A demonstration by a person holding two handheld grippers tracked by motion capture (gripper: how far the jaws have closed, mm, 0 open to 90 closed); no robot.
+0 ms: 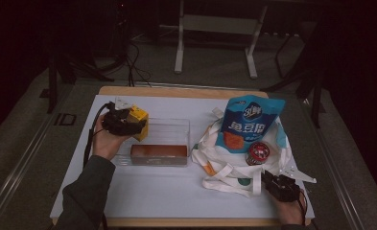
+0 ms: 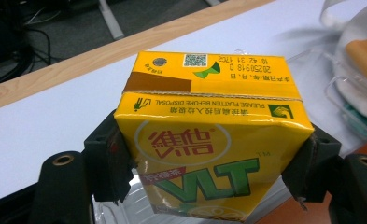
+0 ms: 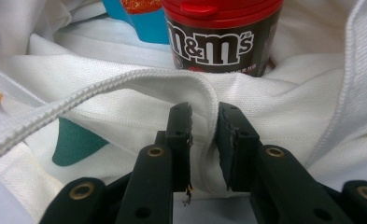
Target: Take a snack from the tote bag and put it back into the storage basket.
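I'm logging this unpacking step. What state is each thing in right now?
Yellow drink carton: sealed, clamped in the left gripper above the clear bin.
Clear bin: open-topped, holding a brown box.
White tote bag: open and slumped, its edge pinched by the right gripper.
Blue snack pouch: upright in the bag.
Candy tub: red lid shut.

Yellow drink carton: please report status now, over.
Left gripper shut on yellow drink carton, above clear tray. Right gripper pinching white bag hem. Brown box already in tray.
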